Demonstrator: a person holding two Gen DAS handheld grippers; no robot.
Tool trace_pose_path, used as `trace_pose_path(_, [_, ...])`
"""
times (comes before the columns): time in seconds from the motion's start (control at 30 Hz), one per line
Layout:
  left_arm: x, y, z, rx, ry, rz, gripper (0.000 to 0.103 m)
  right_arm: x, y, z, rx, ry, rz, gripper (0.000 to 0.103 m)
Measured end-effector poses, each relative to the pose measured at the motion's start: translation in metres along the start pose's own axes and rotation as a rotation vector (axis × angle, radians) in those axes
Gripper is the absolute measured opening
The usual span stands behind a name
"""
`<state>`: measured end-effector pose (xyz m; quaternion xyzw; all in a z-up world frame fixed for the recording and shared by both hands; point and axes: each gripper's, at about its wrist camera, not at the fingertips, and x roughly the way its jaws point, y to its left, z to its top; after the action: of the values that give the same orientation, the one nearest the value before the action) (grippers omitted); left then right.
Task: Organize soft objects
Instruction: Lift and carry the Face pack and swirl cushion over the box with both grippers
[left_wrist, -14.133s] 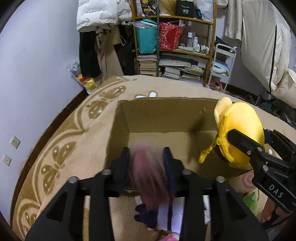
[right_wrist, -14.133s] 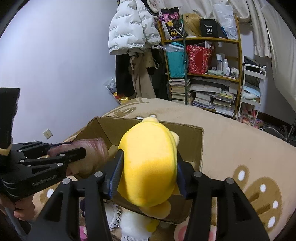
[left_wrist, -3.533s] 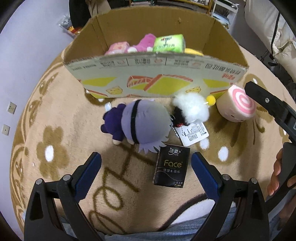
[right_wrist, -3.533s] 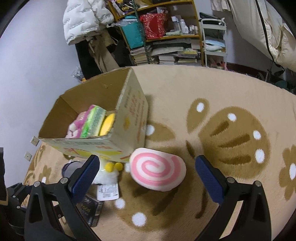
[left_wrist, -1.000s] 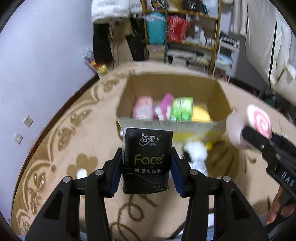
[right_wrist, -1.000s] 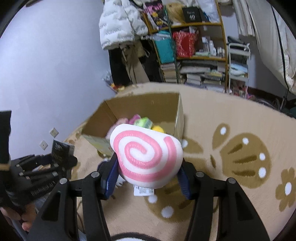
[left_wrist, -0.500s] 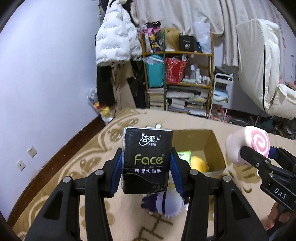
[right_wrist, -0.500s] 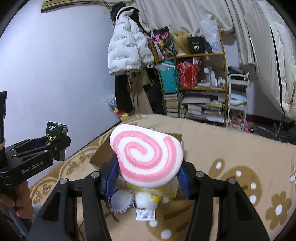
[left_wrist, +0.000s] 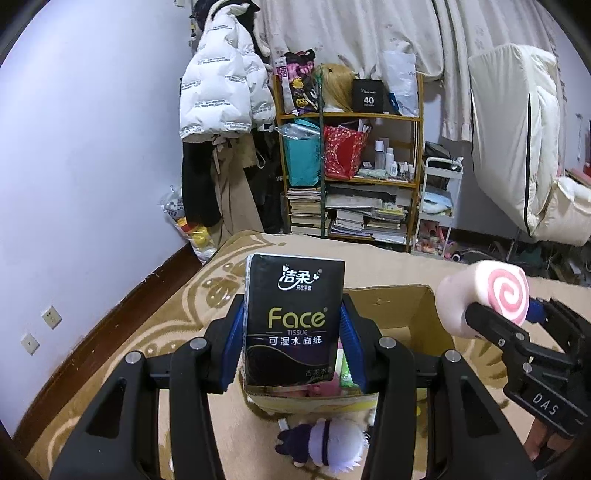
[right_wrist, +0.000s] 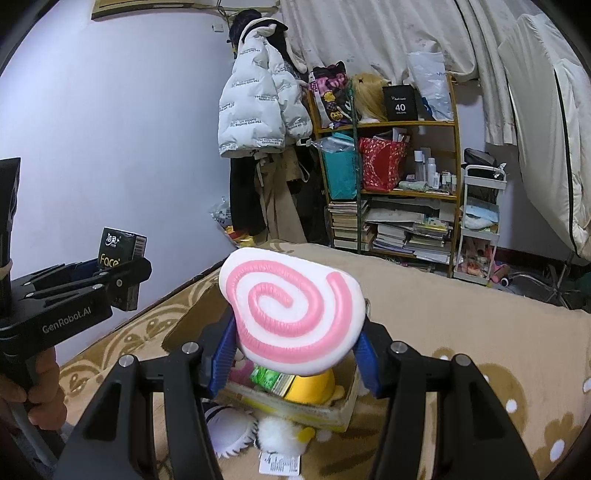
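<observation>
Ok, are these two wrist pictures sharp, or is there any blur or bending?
Left wrist view: sharp, the black Face tissue pack print readable; walls bow from the fisheye. Right wrist view: also sharp, the pink-spiral white plush roll crisp, corners dark.

Lilac wall (left_wrist: 92, 166), cluttered shelf (left_wrist: 351, 177), patterned beige carpet (right_wrist: 480, 314)

The tissue pack (left_wrist: 294, 320) hides most of the cardboard box (left_wrist: 406, 314) ahead of the left gripper (left_wrist: 293, 350).
</observation>
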<state>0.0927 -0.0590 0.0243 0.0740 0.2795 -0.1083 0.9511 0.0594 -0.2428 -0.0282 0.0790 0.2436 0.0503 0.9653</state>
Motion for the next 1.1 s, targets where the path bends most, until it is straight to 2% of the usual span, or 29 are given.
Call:
trace_pose_path(0.27, [0.024, 0.002, -0.008, -0.009, 0.041, -0.010, 0.046, 0.026, -0.004, -0.004, 0.000, 0.037, -0.012, 0.059])
trace_pose_path(0.67, [0.057, 0.005, -0.024, -0.021, 0.107, -0.011, 0.047, 0.053, -0.015, -0.021, 0.029, 0.075, 0.024, 0.060])
trace_pose_path(1.1, [0.078, 0.009, -0.033, -0.047, 0.173, -0.030, 0.047, 0.065, -0.003, -0.033, -0.029, 0.086, 0.041, 0.063])
